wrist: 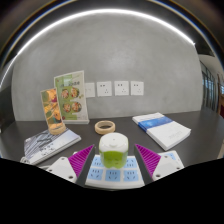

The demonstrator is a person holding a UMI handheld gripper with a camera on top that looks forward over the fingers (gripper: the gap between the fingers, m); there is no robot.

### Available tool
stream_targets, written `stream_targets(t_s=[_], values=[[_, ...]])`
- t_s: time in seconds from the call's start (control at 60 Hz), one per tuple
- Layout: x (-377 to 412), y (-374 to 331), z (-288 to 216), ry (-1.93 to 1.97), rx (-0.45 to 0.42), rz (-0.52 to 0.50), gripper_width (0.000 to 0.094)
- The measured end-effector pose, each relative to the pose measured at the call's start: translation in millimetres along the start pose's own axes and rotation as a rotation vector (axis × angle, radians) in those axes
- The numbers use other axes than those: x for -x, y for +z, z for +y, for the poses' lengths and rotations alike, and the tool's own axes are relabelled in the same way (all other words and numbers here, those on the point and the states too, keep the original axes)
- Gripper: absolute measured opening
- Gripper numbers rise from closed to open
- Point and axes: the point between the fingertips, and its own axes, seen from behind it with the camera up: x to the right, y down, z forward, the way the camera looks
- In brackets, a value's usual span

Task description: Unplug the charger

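Note:
A charger [112, 151] with a pale green body and a white top stands plugged into a white power strip [111, 176] with blue-marked sockets, lying on the dark table. My gripper [114, 148] is open, low over the strip. The charger stands between the fingers with a small gap at either side. The purple pads [81, 158] flank it left and right. The charger's cable is not visible.
Beyond the fingers lies a roll of tape [105, 127]. A stack of blue and white boxes [162, 127] lies to the right. A standing picture leaflet [62, 100] and a plastic packet [45, 146] are to the left. Wall plates [105, 88] are on the back wall.

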Motion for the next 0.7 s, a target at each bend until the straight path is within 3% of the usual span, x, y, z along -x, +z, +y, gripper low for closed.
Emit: stream_targets(t_s=[0.05, 0.067, 0.117, 0.133, 0.2, 0.317, 0.5, 0.7], values=[[-1, 15, -4, 0.001, -0.011, -0.016, 0.0756], [-2, 20, -4, 0.000, -0.007, -0.018, 0.0782], [2, 31, 0, 0.002, 0.012, -0.049, 0.0542], [4, 34, 3, 0.004, 0.016, -0.065, 0.0515], [5, 35, -1, -0.014, -0.007, -0.080, 0.0500], [7, 34, -3, -0.040, -0.057, -0.096, 0.0360], [9, 33, -4, -0.050, -0.073, -0.119, 0.0315], [7, 34, -2, 0.053, 0.035, -0.151, 0.0315]])
